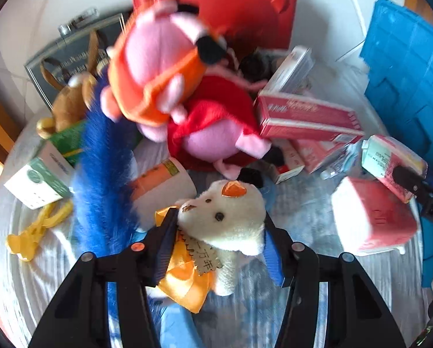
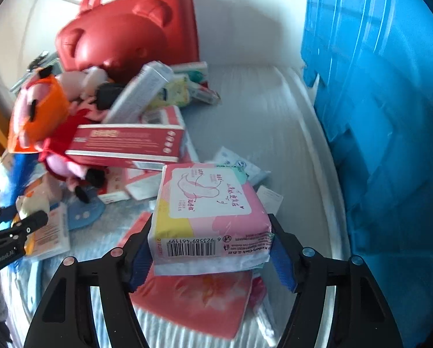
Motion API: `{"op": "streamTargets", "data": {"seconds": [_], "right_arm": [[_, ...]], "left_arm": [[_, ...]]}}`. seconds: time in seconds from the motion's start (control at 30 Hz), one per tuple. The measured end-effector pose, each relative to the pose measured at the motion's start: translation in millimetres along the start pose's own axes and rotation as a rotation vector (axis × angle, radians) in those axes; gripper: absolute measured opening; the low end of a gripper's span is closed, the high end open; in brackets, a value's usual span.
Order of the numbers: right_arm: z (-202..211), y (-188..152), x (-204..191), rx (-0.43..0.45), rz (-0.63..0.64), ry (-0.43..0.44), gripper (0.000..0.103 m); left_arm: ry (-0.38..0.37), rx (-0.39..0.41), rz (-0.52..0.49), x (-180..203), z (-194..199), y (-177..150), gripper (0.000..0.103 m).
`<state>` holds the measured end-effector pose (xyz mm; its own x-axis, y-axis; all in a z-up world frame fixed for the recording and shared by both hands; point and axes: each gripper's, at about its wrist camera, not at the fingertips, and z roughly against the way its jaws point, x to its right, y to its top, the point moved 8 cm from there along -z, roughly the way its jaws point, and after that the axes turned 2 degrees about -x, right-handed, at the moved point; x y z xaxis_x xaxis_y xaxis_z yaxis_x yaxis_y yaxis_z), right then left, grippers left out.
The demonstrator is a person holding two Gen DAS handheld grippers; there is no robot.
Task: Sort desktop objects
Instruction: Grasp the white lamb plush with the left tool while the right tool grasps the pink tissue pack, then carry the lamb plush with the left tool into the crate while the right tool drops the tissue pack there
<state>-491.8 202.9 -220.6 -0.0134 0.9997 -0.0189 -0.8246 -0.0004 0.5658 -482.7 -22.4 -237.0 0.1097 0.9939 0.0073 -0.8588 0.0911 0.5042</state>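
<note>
A white plush bear (image 1: pixel 231 217) with a yellow ribbon (image 1: pixel 184 278) lies on the cloth-covered table. My left gripper (image 1: pixel 220 217) is shut on it, a blue pad against each side of its head; in the right wrist view the same gripper (image 2: pixel 19 229) shows at the left edge with the bear (image 2: pixel 32 203). A pink wrapped pack (image 2: pixel 210 203), barcode facing the camera, sits between the fingers of my right gripper (image 2: pixel 210 219), both pads pressing its ends. It rests over a coral pack (image 2: pixel 193 298). The left wrist view shows that pack (image 1: pixel 390 156) at far right.
A pile fills the middle: two pink pig plush toys (image 1: pixel 164 66), a brown plush (image 1: pixel 71 101), a blue fluffy strip (image 1: pixel 100 174) and red boxes (image 1: pixel 306 116). A red bear-shaped case (image 2: pixel 123 29) stands behind. A blue crate (image 2: pixel 376 116) rises on the right by the table rim (image 2: pixel 312 133).
</note>
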Motion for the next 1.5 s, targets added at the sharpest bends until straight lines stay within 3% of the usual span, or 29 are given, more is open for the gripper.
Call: {"op": "streamTargets", "data": {"seconds": [0.43, 0.67, 0.83, 1.07, 1.3, 1.5], "right_arm": [[173, 13, -34, 0.313, 0.064, 0.063, 0.069], [271, 10, -14, 0.484, 0.065, 0.044, 0.069], [332, 2, 31, 0.59, 0.035, -0.002, 0.069], [384, -11, 139, 0.667, -0.05, -0.15, 0.069], [394, -32, 249, 0.634, -0.121, -0.313, 0.069], [380, -53, 318, 0.572, -0.165, -0.409, 0.069]], "left_arm": [[0.0, 0.308, -0.035, 17, 164, 15, 0.053], [-0.03, 0.452, -0.083, 67, 241, 23, 0.053], [-0.087, 0.543, -0.126, 125, 287, 30, 0.053], [-0.19, 0.616, -0.229, 245, 323, 35, 0.053], [-0.261, 0.59, -0.349, 376, 330, 22, 0.053], [-0.266, 0.514, -0.448, 457, 317, 7, 0.053]]}}
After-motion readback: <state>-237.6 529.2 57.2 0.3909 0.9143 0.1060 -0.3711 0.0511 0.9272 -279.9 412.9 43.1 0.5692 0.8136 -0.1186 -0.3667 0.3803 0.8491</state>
